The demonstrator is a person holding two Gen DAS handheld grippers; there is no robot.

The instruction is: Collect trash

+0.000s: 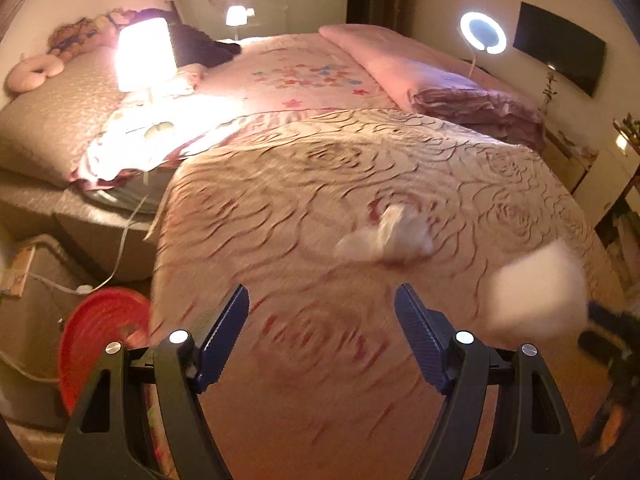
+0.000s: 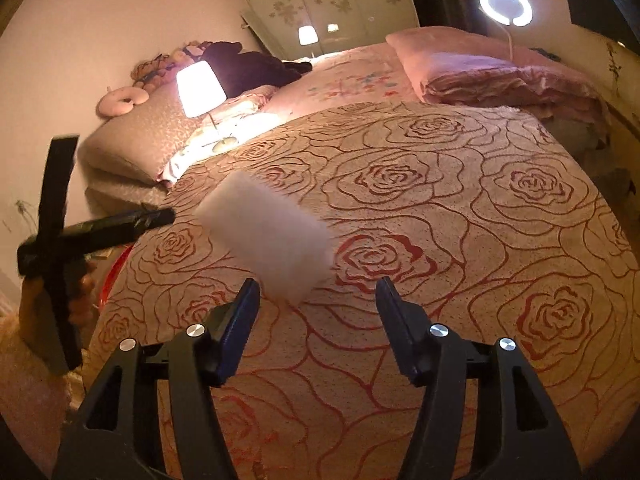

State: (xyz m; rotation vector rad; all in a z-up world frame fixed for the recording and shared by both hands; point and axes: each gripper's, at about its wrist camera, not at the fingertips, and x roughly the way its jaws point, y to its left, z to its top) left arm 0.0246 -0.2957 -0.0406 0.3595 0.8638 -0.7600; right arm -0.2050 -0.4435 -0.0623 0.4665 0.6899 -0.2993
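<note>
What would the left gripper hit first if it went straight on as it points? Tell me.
Most likely the rose-patterned bedspread, just short of the crumpled white tissue. The left gripper has its jaws open with nothing between them; blur makes depth uncertain.

You've got a beige bedspread (image 2: 460, 208) covered in red rose outlines, and behind it a pale pink sheet (image 1: 304, 72) with little pink, red and blue star-like flowers. The folded quilt (image 2: 500, 76) at the far side is plain pink. That blurry block (image 2: 266, 236) in front of your right gripper is white, and the crumpled scrap (image 1: 390, 236) in the left view is white too. Your finger pads (image 2: 238, 332) are dark blue on black frames. The basin (image 1: 100, 340) beside the bed is bright red. The wardrobe doors (image 2: 336, 4) are pale with a beige flower print.
</note>
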